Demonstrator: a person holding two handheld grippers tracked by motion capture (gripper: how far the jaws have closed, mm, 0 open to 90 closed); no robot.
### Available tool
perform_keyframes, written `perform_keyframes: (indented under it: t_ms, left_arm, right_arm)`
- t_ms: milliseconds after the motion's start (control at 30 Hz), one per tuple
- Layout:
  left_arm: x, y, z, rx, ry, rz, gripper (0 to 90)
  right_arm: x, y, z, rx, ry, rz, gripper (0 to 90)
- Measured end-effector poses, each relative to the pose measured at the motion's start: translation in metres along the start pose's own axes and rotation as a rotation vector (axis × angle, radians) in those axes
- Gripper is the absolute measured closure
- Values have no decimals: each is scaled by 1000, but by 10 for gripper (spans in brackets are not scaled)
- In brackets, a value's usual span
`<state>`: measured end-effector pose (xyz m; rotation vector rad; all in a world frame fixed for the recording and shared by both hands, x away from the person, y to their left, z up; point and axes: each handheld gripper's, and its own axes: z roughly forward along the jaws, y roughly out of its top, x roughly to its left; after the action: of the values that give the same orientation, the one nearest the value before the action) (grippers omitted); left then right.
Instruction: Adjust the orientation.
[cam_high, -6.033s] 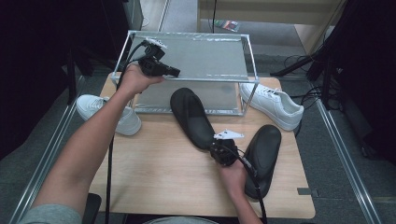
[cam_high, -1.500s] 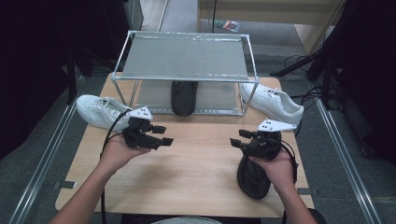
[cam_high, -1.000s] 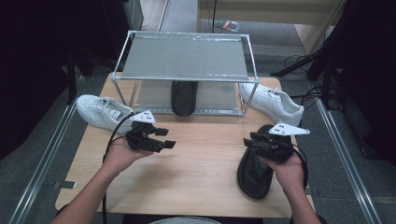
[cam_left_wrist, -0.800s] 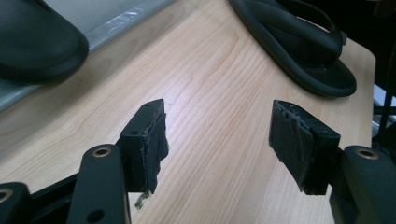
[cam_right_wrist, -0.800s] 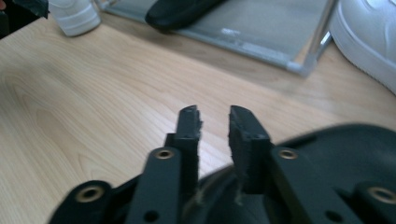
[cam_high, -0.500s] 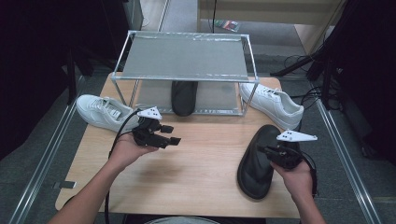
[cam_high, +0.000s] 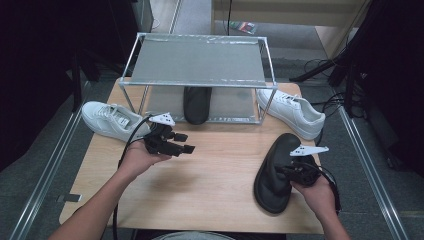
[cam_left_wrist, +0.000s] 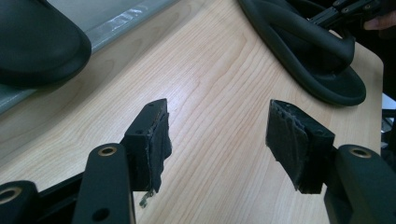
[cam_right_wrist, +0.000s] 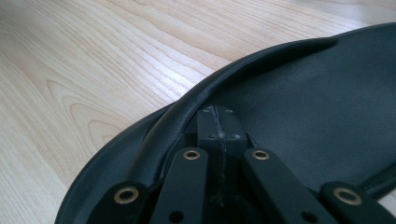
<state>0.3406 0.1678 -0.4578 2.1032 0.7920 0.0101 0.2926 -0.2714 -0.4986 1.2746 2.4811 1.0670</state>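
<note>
A black slipper (cam_high: 274, 175) lies on the wooden table (cam_high: 215, 170) at the front right. My right gripper (cam_high: 292, 172) sits low against its right side. In the right gripper view its jaws are shut, pads pressed together (cam_right_wrist: 219, 123), with their tips tucked against the black slipper's thick rim (cam_right_wrist: 187, 109); nothing shows between the pads. My left gripper (cam_high: 180, 142) hovers over the table's left half, open and holding nothing, its pads (cam_left_wrist: 156, 140) wide apart. A second black slipper (cam_high: 196, 104) stands under the metal rack (cam_high: 200, 62).
A white sneaker (cam_high: 112, 120) lies at the table's left edge beside the rack. Another white sneaker (cam_high: 295, 112) lies at the right, just behind the front slipper. Bare wood spreads between my two hands. Cables trail on the floor at the right.
A slipper now stands under the rack. My right gripper has dropped back and to the right onto the front slipper's side. My left gripper has drifted slightly right and forward, still open.
</note>
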Motion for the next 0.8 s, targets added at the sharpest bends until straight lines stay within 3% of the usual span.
perform_keyframes:
  t_ms: [267, 400, 800]
  left_arm:
    - [-2, -1, 0, -3, 1, 16, 414]
    - [-3, -3, 0, 20, -1, -11, 427]
    - [-1, -14, -8, 16, 31, -62, 429]
  right_arm:
    - [7, 7, 7, 6, 39, -26, 900]
    - [11, 12, 14, 2, 54, -51, 900]
    - [24, 32, 35, 12, 105, -105, 900]
